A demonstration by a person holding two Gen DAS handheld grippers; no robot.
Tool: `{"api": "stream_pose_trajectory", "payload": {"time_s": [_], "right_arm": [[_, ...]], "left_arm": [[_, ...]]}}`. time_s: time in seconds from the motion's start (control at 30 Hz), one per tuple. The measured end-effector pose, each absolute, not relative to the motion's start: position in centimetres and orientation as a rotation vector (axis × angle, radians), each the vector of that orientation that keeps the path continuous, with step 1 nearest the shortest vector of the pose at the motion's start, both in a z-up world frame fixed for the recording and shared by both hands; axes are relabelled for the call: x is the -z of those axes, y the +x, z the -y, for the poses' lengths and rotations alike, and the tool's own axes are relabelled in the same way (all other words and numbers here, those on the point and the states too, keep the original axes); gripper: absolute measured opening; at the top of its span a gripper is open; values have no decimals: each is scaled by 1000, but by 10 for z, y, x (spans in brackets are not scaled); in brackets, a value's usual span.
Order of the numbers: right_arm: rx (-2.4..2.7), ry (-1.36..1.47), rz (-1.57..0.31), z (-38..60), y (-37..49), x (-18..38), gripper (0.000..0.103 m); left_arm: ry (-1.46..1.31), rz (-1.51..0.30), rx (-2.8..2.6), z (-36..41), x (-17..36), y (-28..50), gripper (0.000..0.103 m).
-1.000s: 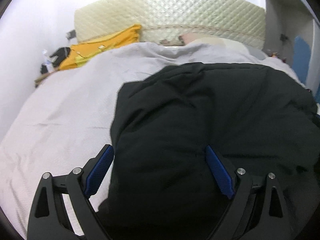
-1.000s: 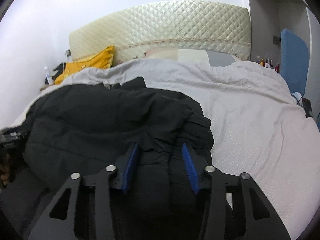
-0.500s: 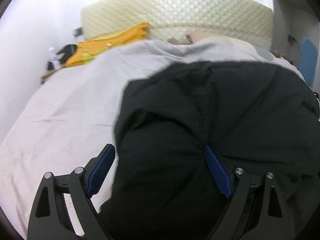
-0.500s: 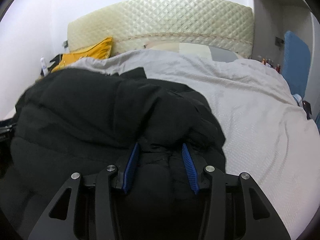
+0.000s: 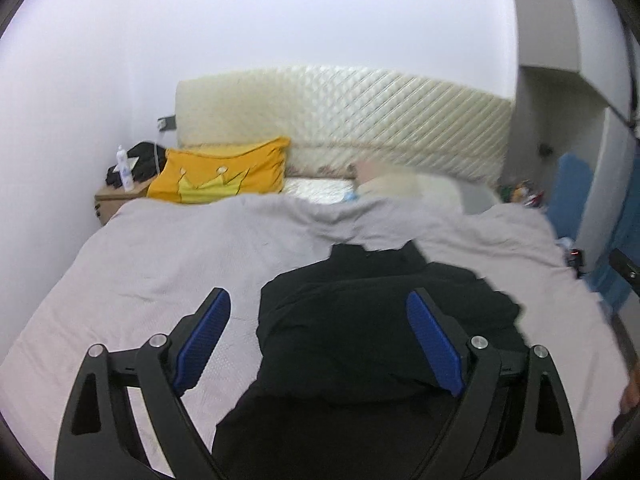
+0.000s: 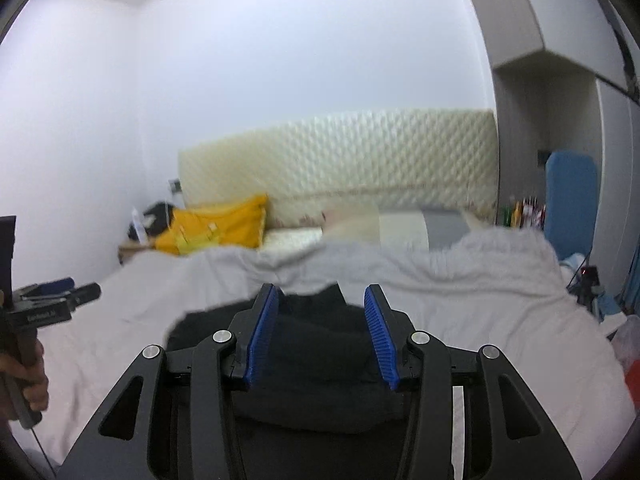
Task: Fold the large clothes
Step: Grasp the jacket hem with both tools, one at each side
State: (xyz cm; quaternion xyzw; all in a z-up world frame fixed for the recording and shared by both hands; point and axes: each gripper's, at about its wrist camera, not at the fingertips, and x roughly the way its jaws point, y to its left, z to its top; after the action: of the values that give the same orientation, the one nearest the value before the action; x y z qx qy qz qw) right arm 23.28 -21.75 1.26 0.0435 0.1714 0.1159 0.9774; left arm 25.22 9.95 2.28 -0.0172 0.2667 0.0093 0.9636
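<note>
Bare grey bedspread [image 5: 168, 248] left and far of black jacket [image 5: 360, 320], passable, yellow pillow [image 5: 224, 176] and headboard [image 5: 360, 120] block far edge, blue board [image 6: 572, 200] crowds right side.

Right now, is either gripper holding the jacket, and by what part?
Nothing held. Left gripper and right gripper both have jaws open above the black jacket, which lies on the bed.

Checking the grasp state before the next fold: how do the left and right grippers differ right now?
The left gripper has its jaws spread wide; the right gripper has them narrower, though open too. The left straddles the black jacket edge, one finger over the grey bedspread; the right sits wholly above the jacket. Neither clamps fabric.
</note>
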Motion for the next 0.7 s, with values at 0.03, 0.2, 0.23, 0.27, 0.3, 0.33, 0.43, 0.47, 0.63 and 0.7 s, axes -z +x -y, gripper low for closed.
{"api": "stream_pose_trajectory", "payload": {"time_s": [0.03,0.2,0.23,0.27,0.3,0.33,0.43,0.47,0.63,0.7], "right_arm": [[-214,79,-318,217,214,-26,43],[-209,103,-301,220,161,-52,43],[-206,97,-301,220,149,-54,43],[-205,90,-306,220,141,-54,43],[-205,89,-316,221,135,-53,43],[-205,94,-327,221,131,-50,43],[-204,124,-399,224,123,-29,43],[-202,129,-422,225,121,-19,43],[-199,175,-555,236,122,32,43],[-199,200,-601,243,124,52,43]], "left_arm": [[-40,-544,-10,-98,-31,243,91],[-55,-533,31,-99,-62,193,91],[-55,-530,37,-99,-64,183,91],[-56,-531,46,-99,-64,174,91],[-61,-539,58,-99,-62,165,91],[-67,-550,70,-100,-59,159,91],[-91,-587,104,-104,-45,141,91],[-94,-602,113,-105,-38,137,91],[-88,-676,143,-108,-2,123,91],[-107,-710,165,-111,14,122,91]]}}
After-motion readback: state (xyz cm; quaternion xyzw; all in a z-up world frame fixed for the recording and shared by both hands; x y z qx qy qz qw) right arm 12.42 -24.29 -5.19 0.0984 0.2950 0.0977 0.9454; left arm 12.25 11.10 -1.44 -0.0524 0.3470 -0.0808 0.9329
